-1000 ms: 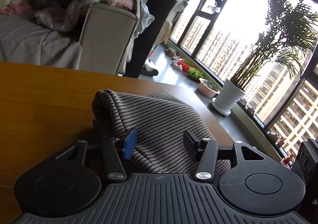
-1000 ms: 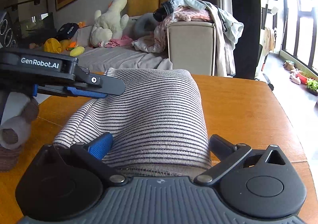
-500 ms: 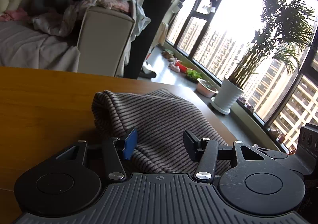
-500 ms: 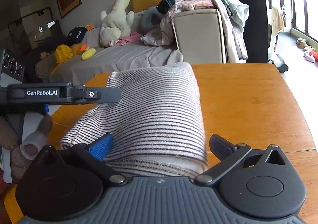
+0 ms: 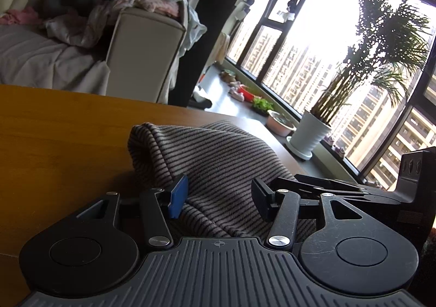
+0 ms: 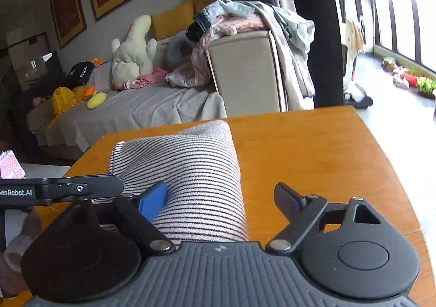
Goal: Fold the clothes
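On a wooden table (image 6: 313, 149), a folded striped garment (image 6: 190, 170) lies between the spread fingers of the left gripper (image 5: 219, 196) and right gripper (image 6: 220, 198), neither clamping it.

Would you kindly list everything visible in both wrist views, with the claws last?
Striped knit garment: one, grey-white with dark stripes, folded on the table.
Wooden table: one, orange-brown, under the garment.
Beige sofa: one, behind the table, clothes heaped on its arm.
White plush toy: one, on the sofa.
Potted palm: one, green in a white pot, by the window.
Left claw: black, blue pad, open over the garment.
Right claw: black, blue pad, open astride the garment.
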The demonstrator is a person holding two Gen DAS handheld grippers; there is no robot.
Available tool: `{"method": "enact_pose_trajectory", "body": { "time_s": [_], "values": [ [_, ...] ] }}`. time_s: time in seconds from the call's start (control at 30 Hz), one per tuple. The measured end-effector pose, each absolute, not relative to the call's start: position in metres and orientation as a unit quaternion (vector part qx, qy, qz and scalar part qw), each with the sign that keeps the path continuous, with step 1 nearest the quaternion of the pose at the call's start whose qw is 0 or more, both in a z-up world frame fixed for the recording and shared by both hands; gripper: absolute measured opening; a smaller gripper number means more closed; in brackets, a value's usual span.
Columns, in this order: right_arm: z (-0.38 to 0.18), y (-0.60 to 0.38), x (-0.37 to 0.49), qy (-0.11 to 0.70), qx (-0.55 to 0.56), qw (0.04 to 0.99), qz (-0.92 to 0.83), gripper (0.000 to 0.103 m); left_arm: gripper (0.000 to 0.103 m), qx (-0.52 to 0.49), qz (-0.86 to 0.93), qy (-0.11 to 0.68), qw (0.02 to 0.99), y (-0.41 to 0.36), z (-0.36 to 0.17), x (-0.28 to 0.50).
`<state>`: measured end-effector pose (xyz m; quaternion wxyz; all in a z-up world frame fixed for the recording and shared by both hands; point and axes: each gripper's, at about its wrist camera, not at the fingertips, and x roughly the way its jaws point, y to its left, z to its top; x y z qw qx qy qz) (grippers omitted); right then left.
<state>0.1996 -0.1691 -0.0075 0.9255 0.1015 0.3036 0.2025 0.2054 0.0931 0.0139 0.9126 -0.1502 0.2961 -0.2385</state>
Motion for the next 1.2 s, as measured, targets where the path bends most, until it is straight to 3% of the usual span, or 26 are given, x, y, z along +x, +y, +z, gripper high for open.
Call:
{"method": "enact_pose_trajectory", "body": {
  "time_s": [0.07,0.17,0.27,0.47,0.73,0.93,1.2],
  "values": [
    [-0.011,-0.172,0.203,0.316,0.131,0.914,0.216,0.09,0.056,-0.15,-0.239,0.297,0.912,0.095,0.013,0.205],
    [-0.004,-0.169,0.196,0.3,0.129,0.912,0.249,0.069,0.056,-0.152,-0.239,0.296,0.912,0.096,0.012,0.206],
    [0.008,-0.163,0.185,0.273,0.1,0.919,0.267,0.066,0.059,-0.151,-0.23,0.298,0.914,0.098,0.01,0.206],
    [-0.004,-0.16,0.184,0.282,0.057,0.928,0.236,0.067,0.061,-0.156,-0.22,0.303,0.914,0.103,0.017,0.204],
    [-0.008,-0.165,0.182,0.27,0.05,0.934,0.227,0.074,0.079,-0.168,-0.195,0.321,0.911,0.108,0.025,0.194],
    [-0.007,-0.169,0.182,0.27,0.054,0.934,0.228,0.075,0.08,-0.168,-0.198,0.363,0.895,0.096,0.008,0.193],
    [-0.013,-0.188,0.187,0.311,0.124,0.909,0.248,0.089,0.075,-0.178,-0.211,0.37,0.887,0.095,-0.001,0.193]
  ]
}}
